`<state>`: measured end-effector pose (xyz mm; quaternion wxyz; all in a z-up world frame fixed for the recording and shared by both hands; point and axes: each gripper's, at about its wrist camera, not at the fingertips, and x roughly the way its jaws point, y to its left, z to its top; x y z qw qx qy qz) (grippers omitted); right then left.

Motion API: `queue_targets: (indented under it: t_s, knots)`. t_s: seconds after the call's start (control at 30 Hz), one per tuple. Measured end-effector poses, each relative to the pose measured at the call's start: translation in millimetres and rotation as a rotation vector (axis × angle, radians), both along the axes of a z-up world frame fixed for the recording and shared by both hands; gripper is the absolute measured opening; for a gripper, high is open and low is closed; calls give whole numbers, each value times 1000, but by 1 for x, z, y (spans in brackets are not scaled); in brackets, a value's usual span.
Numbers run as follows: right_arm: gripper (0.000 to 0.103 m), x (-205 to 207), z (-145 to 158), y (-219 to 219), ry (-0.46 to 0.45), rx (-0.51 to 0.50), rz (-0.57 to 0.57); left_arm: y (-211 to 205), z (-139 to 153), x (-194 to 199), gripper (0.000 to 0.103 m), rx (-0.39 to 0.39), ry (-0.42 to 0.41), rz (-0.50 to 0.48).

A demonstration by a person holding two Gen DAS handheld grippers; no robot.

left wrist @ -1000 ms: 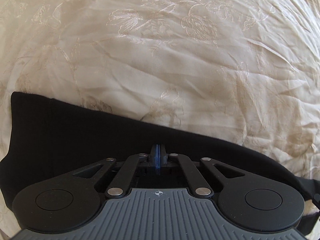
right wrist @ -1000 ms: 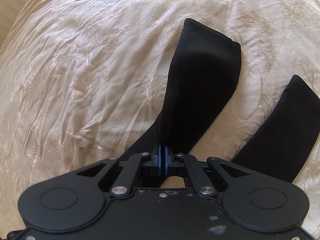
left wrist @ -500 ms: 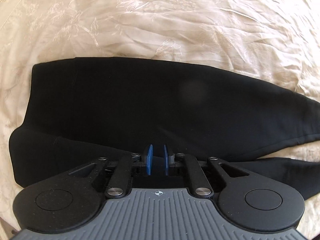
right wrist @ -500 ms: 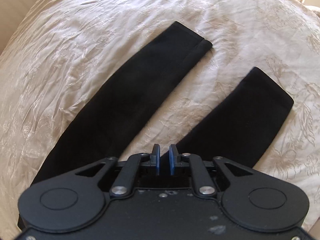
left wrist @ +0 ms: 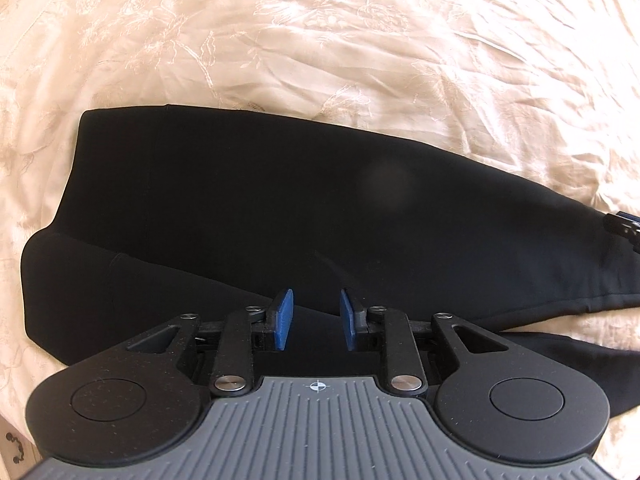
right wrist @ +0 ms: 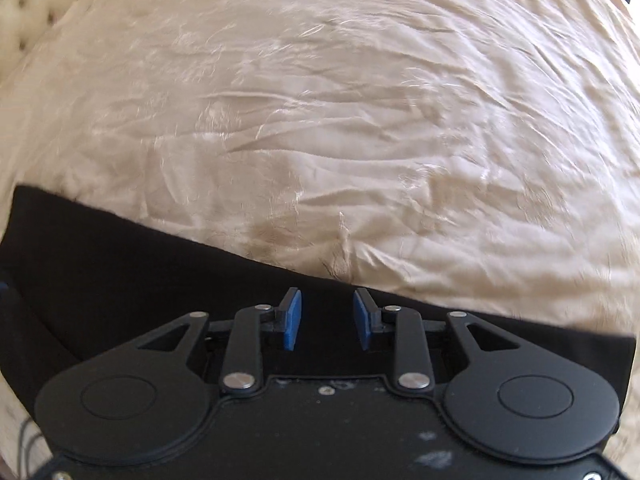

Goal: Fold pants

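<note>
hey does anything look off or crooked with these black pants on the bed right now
Slightly. In the left wrist view the black pants lie with one leg over the other, but the edges do not line up: the lower layer sticks out at the left and bottom right. The cream bedspread is wrinkled. Nothing looks damaged.

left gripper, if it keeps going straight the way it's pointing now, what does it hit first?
Most likely the black pants. The left gripper, jaws opening with nothing between them, points down at the dark fabric, which fills the line ahead. The cream bedspread lies under it. Depth to the cloth is unclear.
</note>
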<state>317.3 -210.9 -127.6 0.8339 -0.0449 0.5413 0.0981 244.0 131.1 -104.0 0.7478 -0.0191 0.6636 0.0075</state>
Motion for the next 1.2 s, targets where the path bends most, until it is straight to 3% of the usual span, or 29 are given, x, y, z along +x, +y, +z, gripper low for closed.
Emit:
queue_targets:
  t_s: [0.2, 0.43, 0.5, 0.53, 0.57, 0.83, 0.97, 1.07, 1.2]
  knots:
    - [31, 28, -27, 6, 65, -54, 249, 10, -8, 9, 25, -2, 15, 76]
    - [34, 34, -44, 15, 151, -68, 508, -1, -18, 24, 25, -40, 29, 85]
    - [25, 29, -45, 16, 160, -80, 553, -8, -19, 28, 25, -47, 32, 74]
    - [8, 26, -44, 16, 159, -84, 561, -12, -19, 31, 25, -51, 30, 69]
    - [6, 22, -41, 16, 163, -80, 563, -15, -19, 35, 26, -56, 28, 64]
    - [6, -44, 1, 9, 26, -62, 525, -31, -22, 81, 34, -150, 28, 86]
    - [6, -80, 6, 13, -1, -68, 513, -38, -28, 101, 36, -193, 57, 108]
    - [6, -100, 2, 20, 1, -71, 505, -47, -35, 106, 43, -181, 85, 92]
    - [6, -117, -1, 27, -7, -64, 478, -57, -45, 103, 44, -138, 116, 75]
